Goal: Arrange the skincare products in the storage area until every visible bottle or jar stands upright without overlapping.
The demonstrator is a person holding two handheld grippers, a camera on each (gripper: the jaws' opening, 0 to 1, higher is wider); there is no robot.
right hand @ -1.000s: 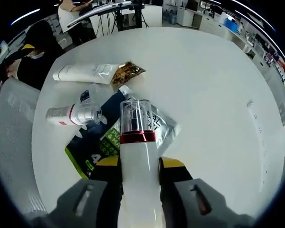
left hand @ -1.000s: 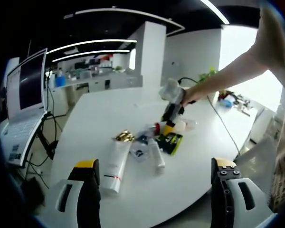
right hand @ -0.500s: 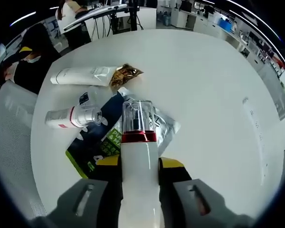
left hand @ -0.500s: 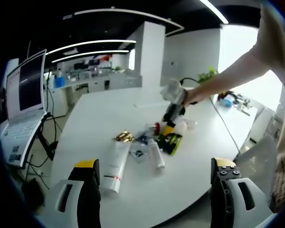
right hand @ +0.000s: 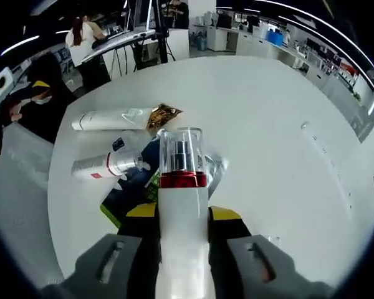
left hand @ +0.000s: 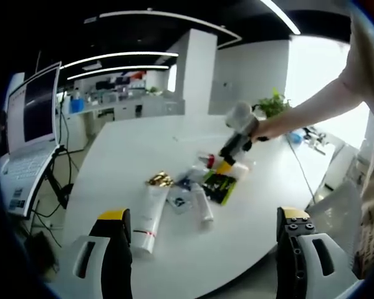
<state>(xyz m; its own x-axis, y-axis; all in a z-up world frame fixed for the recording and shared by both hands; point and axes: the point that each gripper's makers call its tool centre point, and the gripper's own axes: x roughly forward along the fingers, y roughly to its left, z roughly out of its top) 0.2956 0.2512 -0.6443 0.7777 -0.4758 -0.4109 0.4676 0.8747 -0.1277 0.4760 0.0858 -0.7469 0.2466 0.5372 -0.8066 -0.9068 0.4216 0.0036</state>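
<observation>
Still Unsorted: Risks While One Bottle Is Aloft

Item 1, left gripper: jaws spread wide, holding nothing, hanging low at the near table edge. Risk is slight; a careless sweep forward could roll the tube.

Item 2, tube: white, gold-capped, lying flat, leftmost of the cluster. It must balance on its cap, so it may topple when stood up.

Item 3, spray bottle: white with a red band, lying on its side beside the tube, free to roll if nudged.

Item 4, sachets: dark and green packets lying under and around the bottles. Anything set down on them would sit unevenly and tip.

Item 5, right gripper: clenched on the pump bottle, carried above the sachets. The clear-capped top overhangs the jaws; a smooth body might slip, or land tilted if released too early.
</observation>
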